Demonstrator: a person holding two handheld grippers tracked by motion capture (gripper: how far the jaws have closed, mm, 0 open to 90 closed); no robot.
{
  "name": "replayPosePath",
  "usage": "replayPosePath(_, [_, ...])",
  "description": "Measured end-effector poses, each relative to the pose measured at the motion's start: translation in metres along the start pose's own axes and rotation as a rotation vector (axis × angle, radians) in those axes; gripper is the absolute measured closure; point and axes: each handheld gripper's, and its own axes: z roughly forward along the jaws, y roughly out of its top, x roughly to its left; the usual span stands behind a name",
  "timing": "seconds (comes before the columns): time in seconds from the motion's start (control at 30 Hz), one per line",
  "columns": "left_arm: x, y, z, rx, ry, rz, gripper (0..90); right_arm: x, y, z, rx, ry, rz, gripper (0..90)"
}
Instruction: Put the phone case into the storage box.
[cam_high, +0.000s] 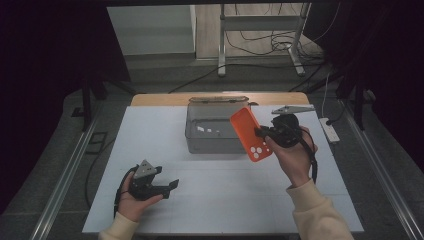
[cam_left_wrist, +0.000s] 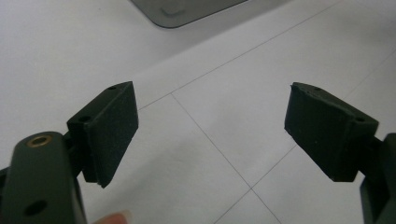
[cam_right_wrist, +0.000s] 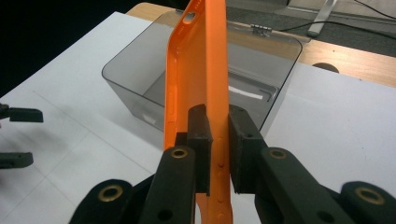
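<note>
Both tongs are showing from above: the right gripper is clamping a glossy orange plastic phone case above a smoky translucent box, partly hiding it, while the left gripper is hovering released. Its matte pads are gaping over the white table. Right pads are pinching the case edge-on, its lower end cut off.

I see the box mid-table, the case held at its right, my left gripper near-left
</note>
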Motion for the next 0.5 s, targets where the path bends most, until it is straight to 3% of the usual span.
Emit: replayPosePath(0.5, [0.000, 0.000, 0.001, 0.007, -0.003, 0.004, 17.1, -0.003, 0.027, 0.012, 0.018, -0.049, -0.003, 80.5])
